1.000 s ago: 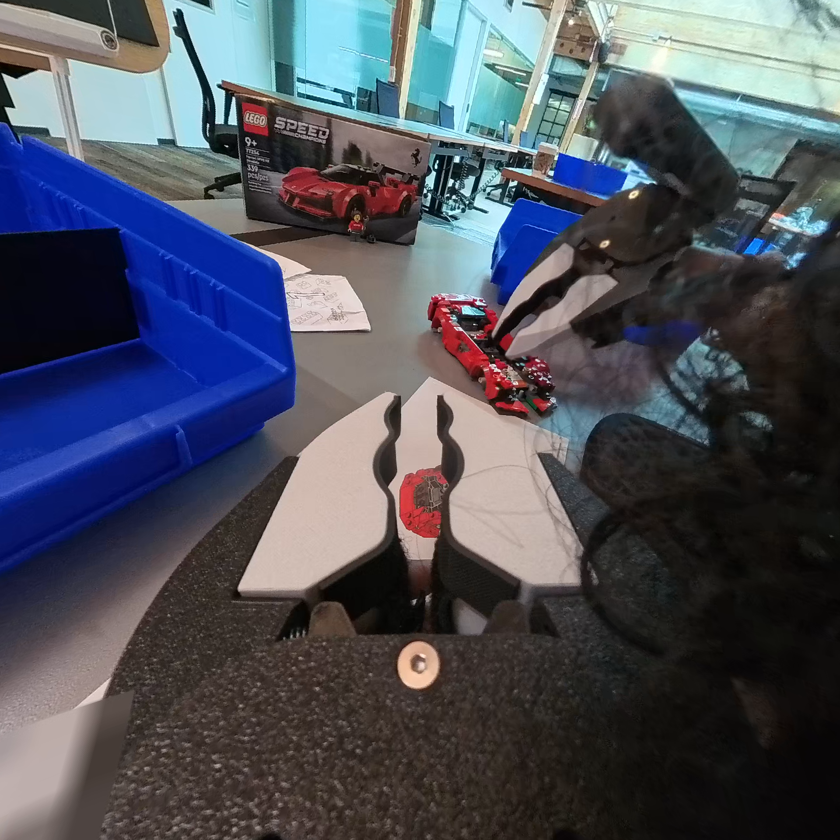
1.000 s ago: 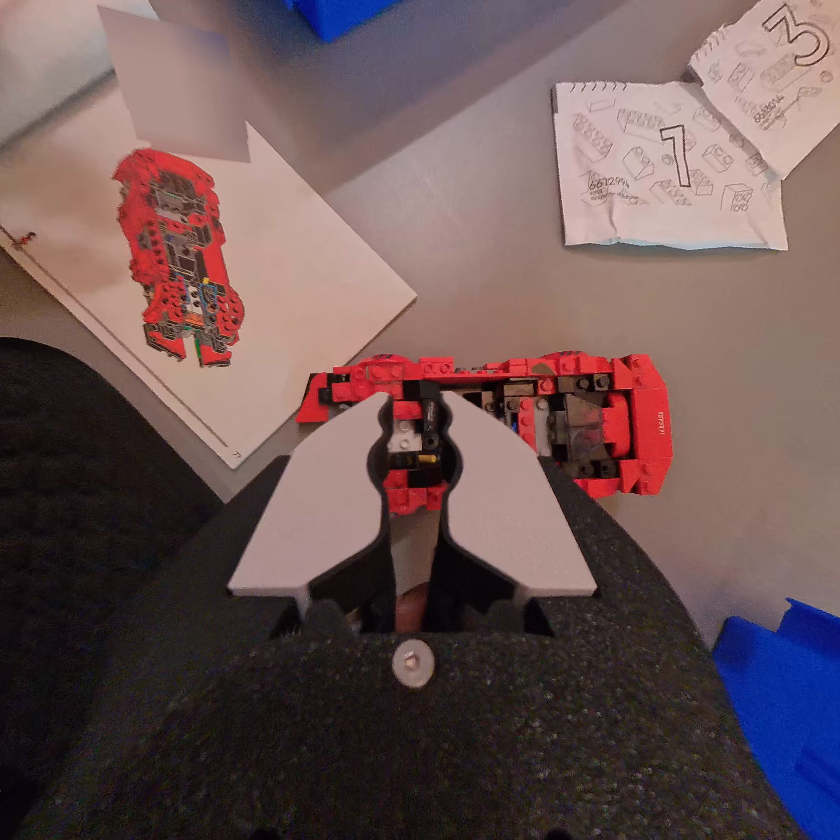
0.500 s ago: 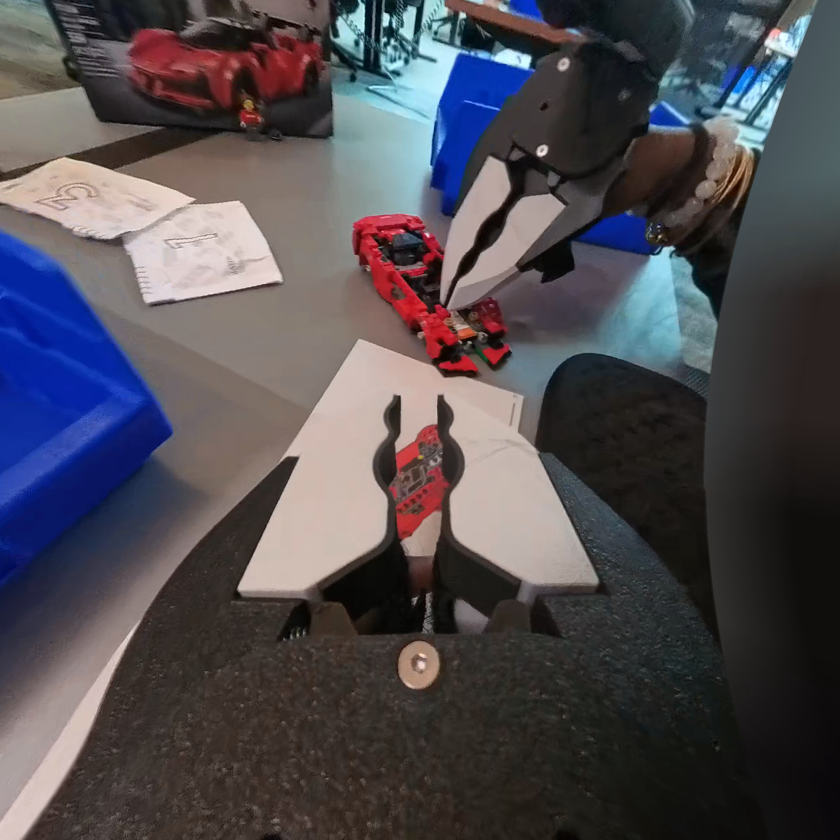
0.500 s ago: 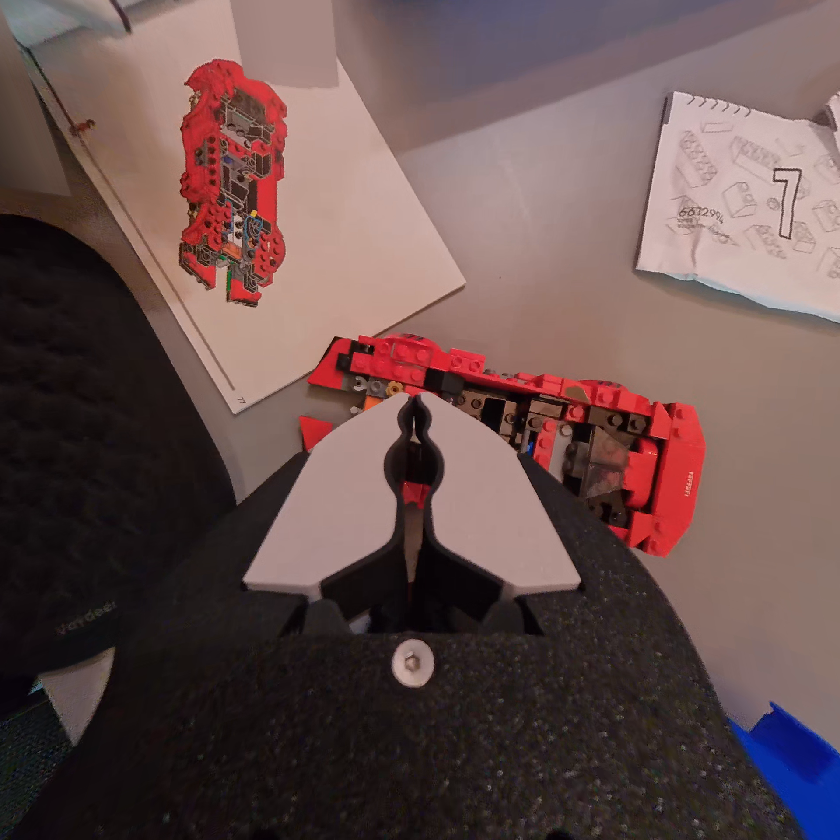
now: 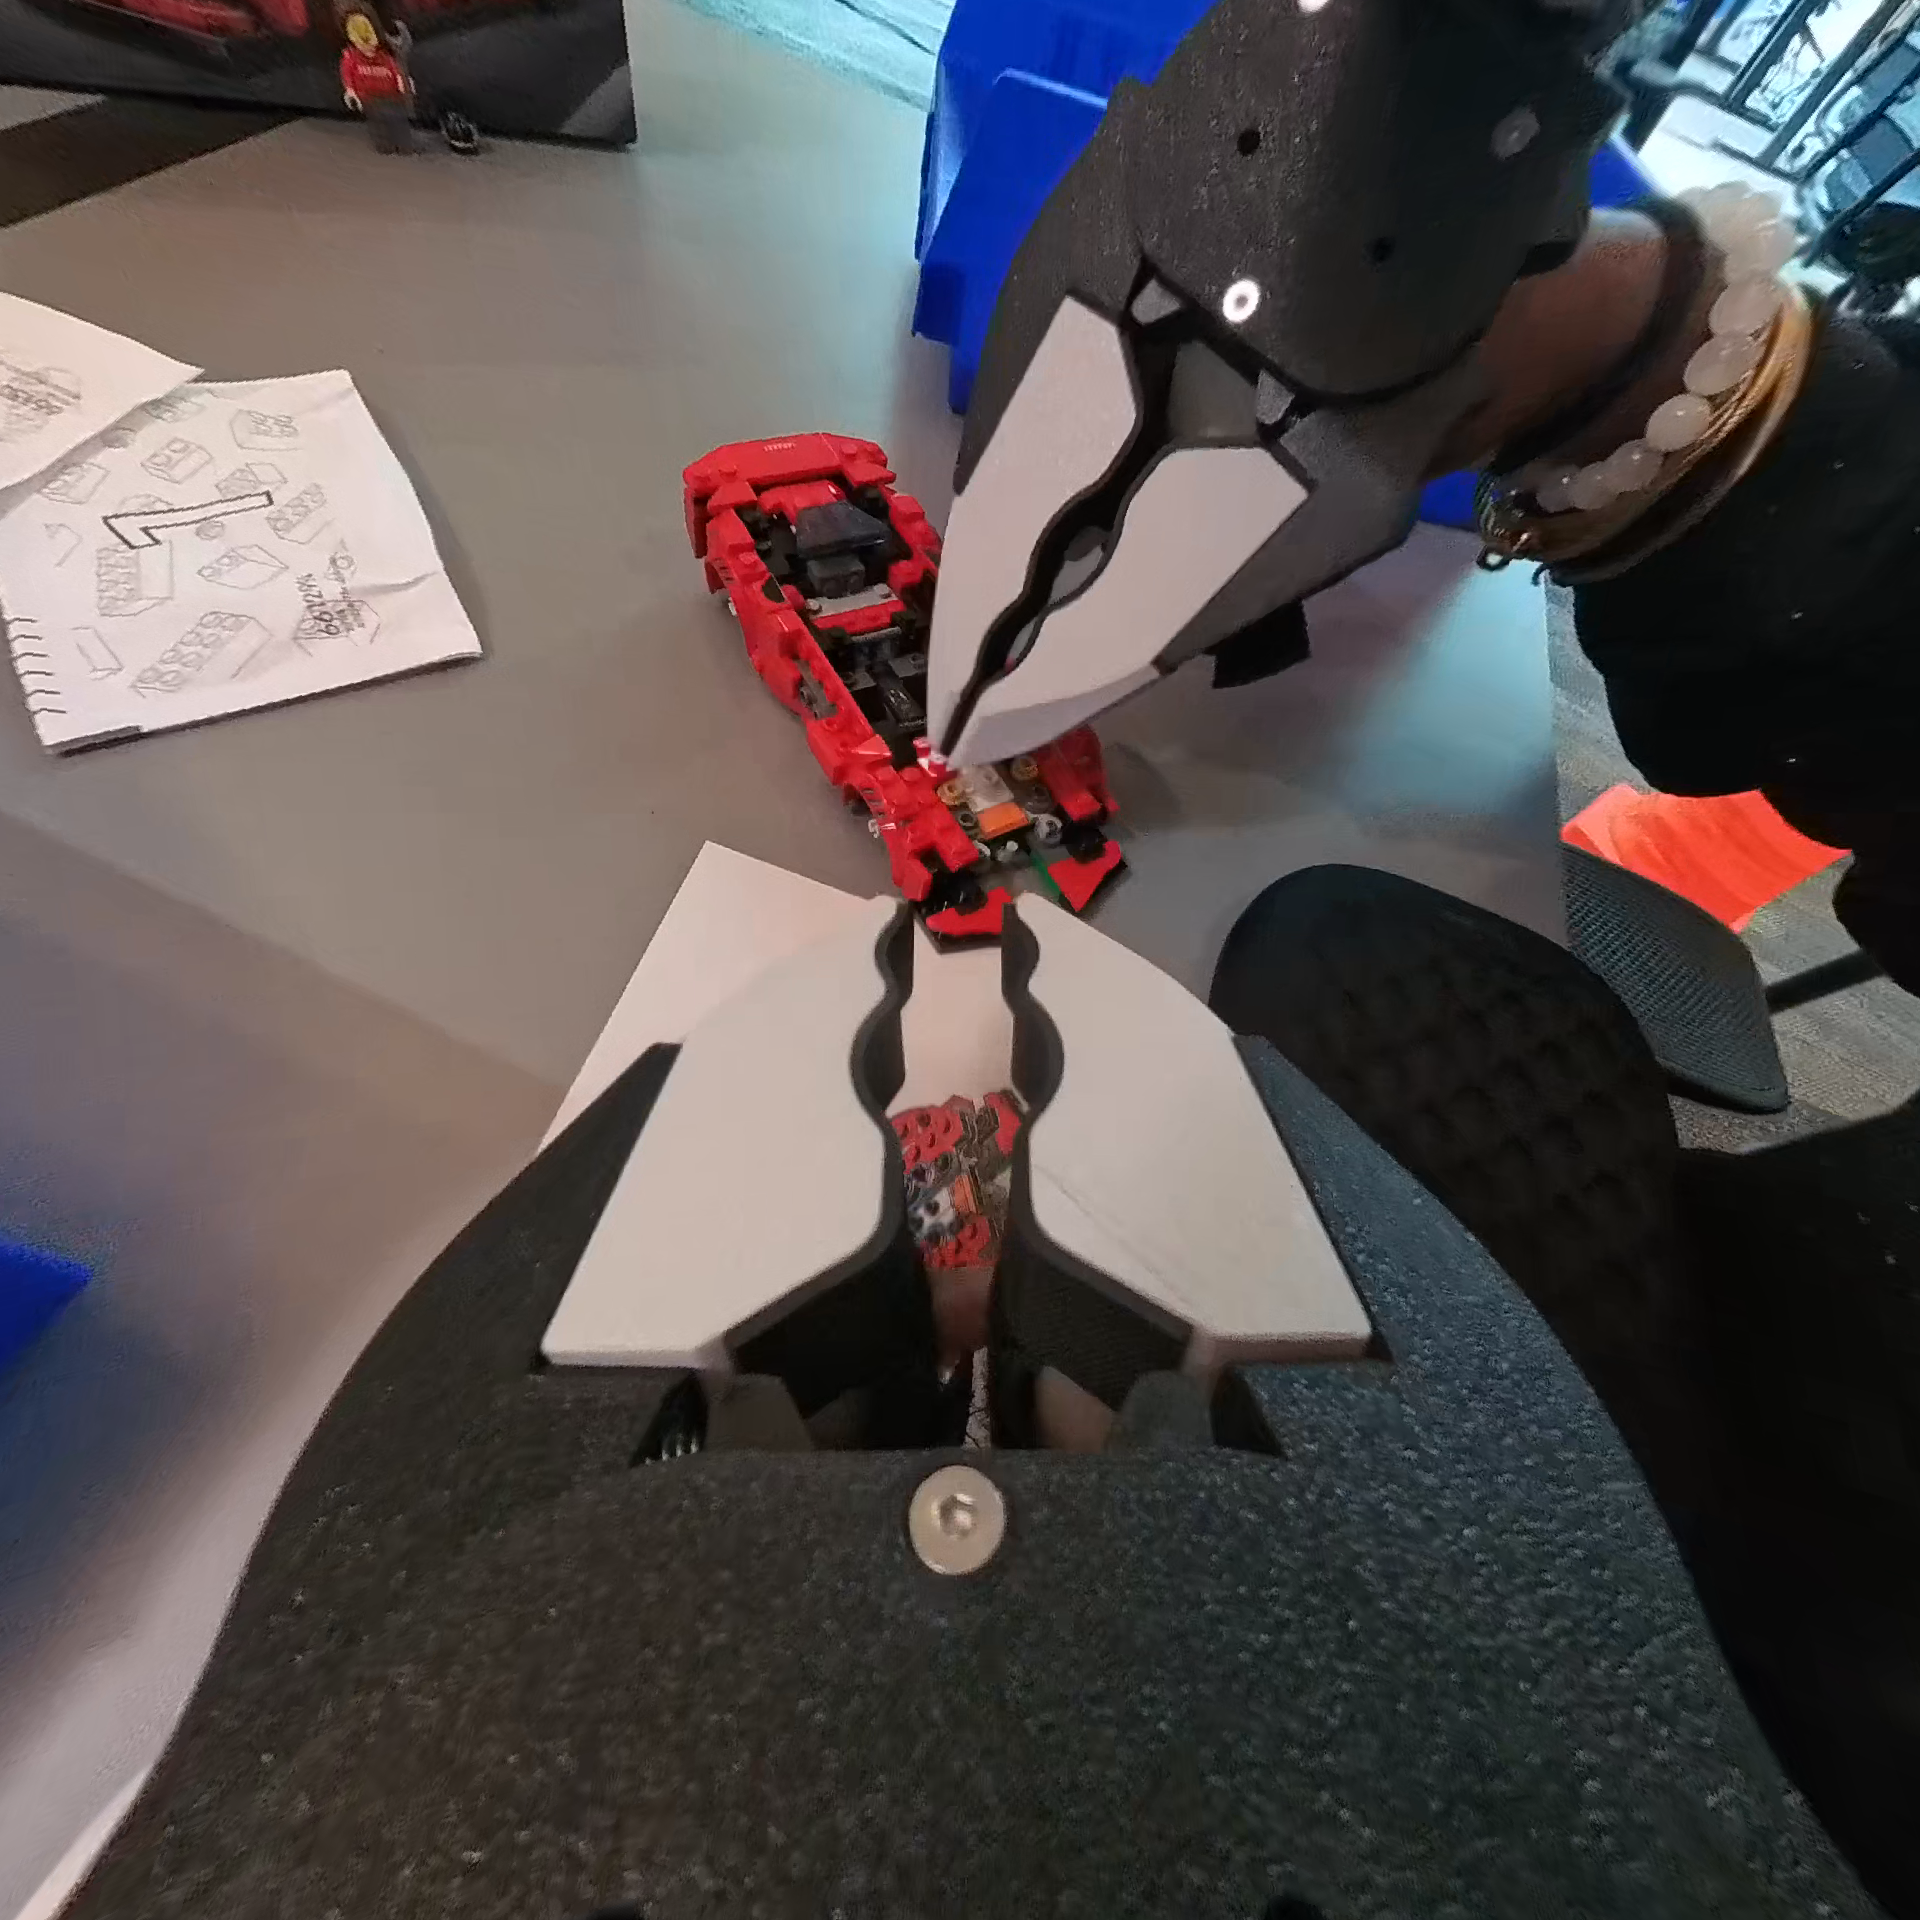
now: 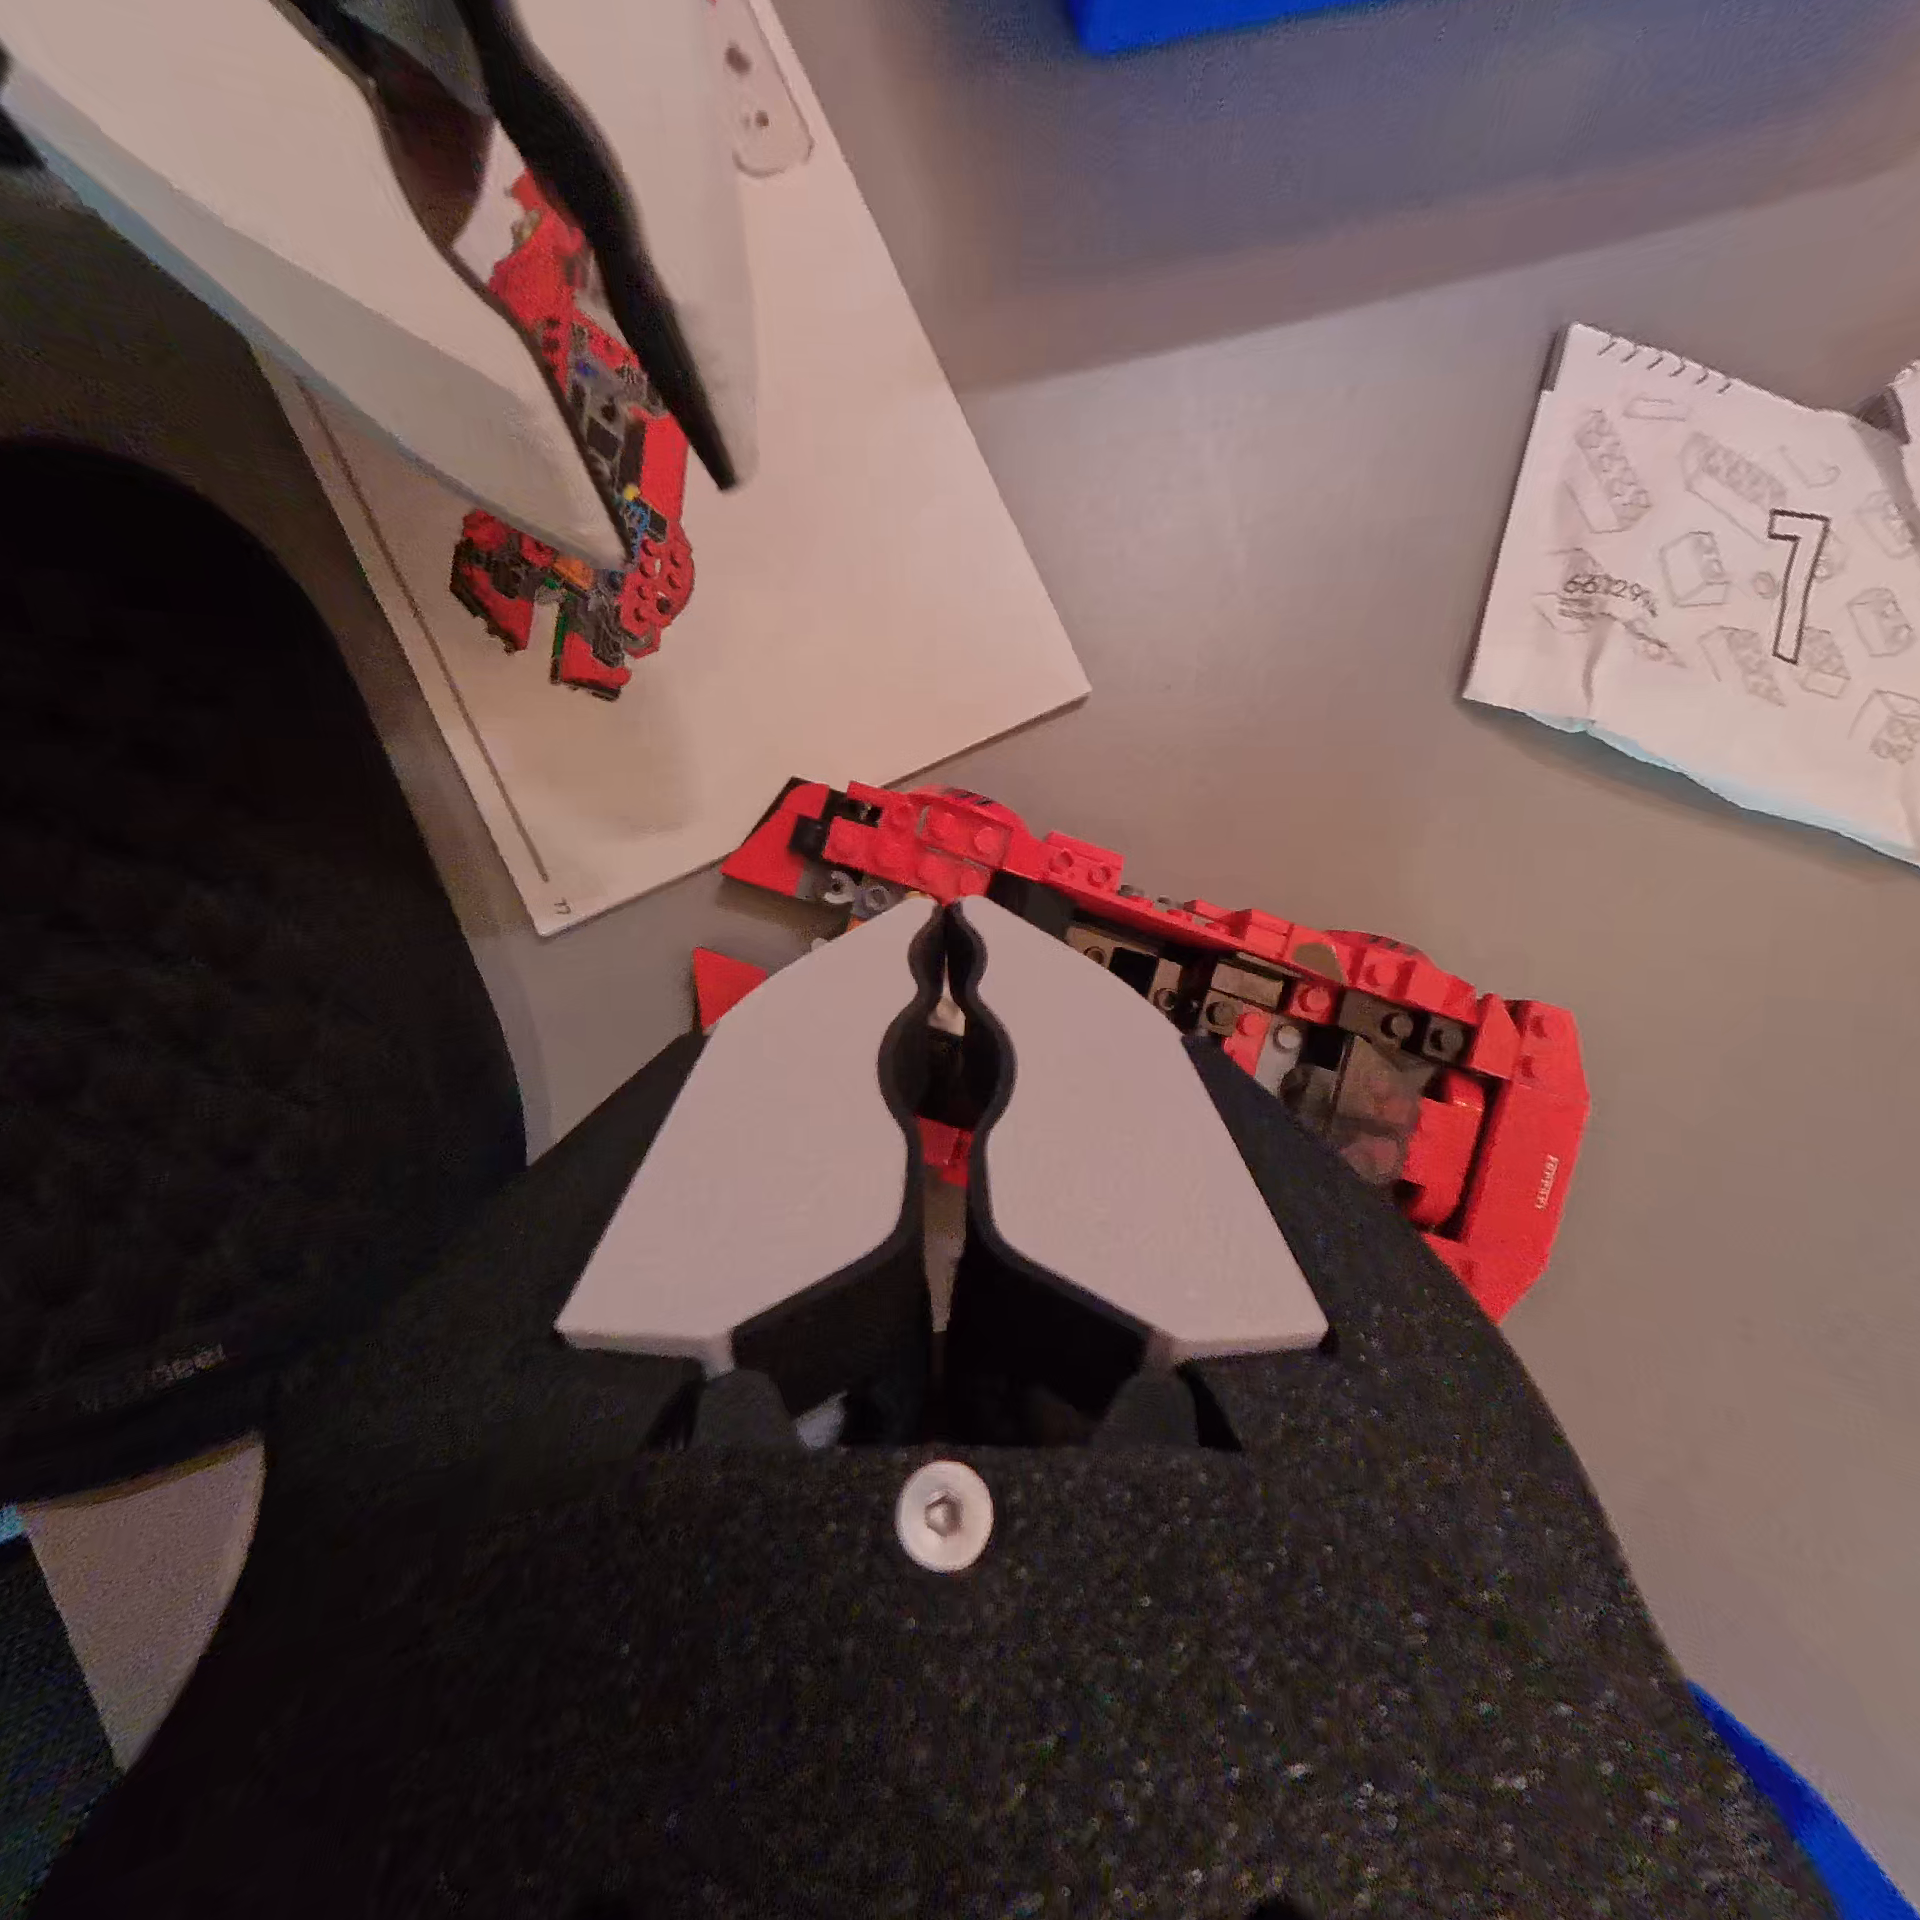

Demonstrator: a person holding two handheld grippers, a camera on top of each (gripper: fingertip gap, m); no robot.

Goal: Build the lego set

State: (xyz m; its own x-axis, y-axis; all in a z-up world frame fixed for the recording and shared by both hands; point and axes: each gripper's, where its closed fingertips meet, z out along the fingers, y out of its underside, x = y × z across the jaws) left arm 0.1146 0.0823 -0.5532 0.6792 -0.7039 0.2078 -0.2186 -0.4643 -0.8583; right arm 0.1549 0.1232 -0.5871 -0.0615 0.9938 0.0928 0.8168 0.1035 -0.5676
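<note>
The right gripper (image 5: pixel 951 743) has come down with its fingers together, tips touching the red Lego car (image 5: pixel 831 644) near its front end; whether they pinch a piece, I cannot tell. The left gripper (image 5: pixel 956 920), fingers apart and empty, has moved closer over the instruction page (image 6: pixel 852 540), probably to steady the car.

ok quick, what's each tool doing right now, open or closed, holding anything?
Left tool: open, empty, over the white instruction sheet.
Right tool: closed at the red brick car; any grasped piece cannot be told.
</note>
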